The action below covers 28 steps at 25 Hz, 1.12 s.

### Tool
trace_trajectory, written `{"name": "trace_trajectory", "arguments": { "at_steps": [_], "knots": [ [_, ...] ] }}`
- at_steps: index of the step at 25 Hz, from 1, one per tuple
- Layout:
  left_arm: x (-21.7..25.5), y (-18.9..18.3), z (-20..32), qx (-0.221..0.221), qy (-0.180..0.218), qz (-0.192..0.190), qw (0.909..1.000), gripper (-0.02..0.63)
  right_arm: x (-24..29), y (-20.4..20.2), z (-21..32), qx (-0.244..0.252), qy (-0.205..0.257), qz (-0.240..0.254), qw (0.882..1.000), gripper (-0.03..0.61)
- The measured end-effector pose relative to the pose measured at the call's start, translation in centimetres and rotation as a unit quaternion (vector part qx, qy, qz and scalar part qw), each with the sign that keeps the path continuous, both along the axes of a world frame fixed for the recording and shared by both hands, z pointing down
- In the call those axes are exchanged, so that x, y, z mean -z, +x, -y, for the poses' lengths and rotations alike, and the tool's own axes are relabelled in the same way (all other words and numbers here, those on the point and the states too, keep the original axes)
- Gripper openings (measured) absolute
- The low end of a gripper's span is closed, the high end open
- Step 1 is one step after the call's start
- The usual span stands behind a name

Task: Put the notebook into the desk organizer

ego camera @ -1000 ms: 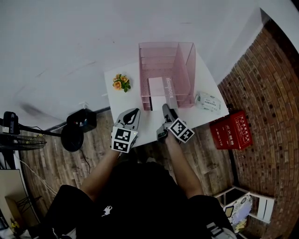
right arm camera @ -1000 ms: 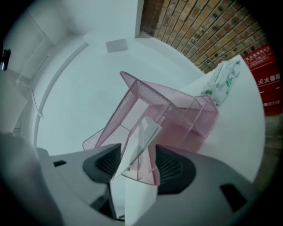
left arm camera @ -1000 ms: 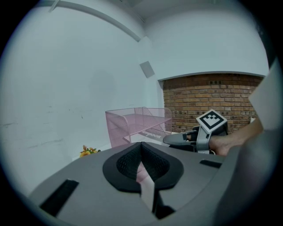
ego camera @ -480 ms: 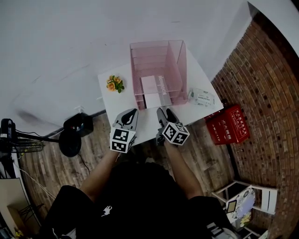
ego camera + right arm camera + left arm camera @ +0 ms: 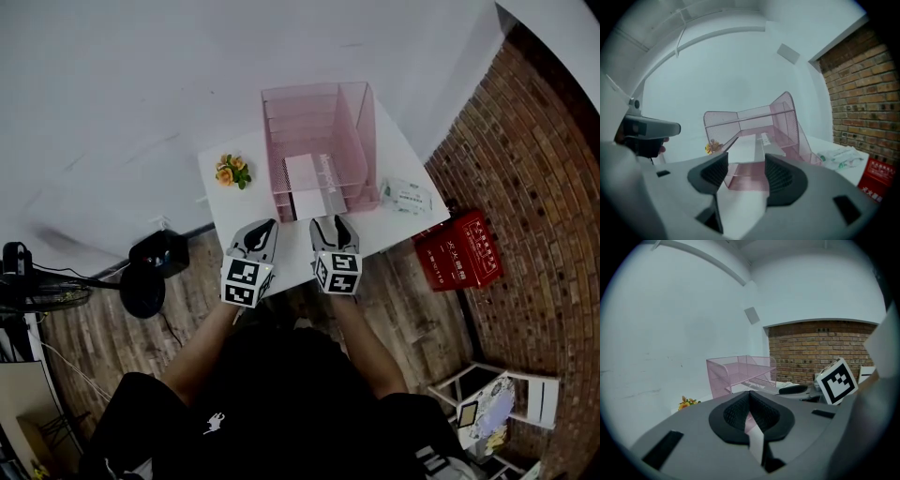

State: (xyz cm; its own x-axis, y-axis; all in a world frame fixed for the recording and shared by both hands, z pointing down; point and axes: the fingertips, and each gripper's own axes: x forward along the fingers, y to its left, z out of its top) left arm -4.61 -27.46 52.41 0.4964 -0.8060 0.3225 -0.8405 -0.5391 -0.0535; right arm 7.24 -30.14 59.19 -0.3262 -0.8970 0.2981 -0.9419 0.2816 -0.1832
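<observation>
Notebook, flat, pale and rectangular, is seen lying inside the pink wire-mesh desk organizer on the white desk. It is set ahead of both tools and is touched by neither. The left tool is held with its ribbed black pads pressed together on nothing. The right tool is held with its jaws parted and empty. The print on the notebook's spine cannot be read.

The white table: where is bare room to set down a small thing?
The barest patch of the table is the front strip, between the pink organizer and the left gripper and right gripper. A smaller patch lies in front of the flowers. The right side is crowded: a white packet lies beside the organizer.
</observation>
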Motion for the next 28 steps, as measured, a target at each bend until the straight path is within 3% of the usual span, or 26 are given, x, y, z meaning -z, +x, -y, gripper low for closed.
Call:
{"name": "trace_trajectory", "arguments": {
  "at_steps": [12, 28],
  "knots": [
    [-0.1, -1.3, 1.5, 0.010, 0.003, 0.002, 0.9999, 0.003, -0.8, -0.9, 0.8, -0.009, 0.013, -0.084, 0.996, 0.232],
    [-0.1, -2.2, 2.9, 0.016, 0.002, 0.010, 0.9998, 0.003, -1.3, -1.1, 2.9, -0.038, -0.002, -0.084, 0.996, 0.232]
  ]
}}
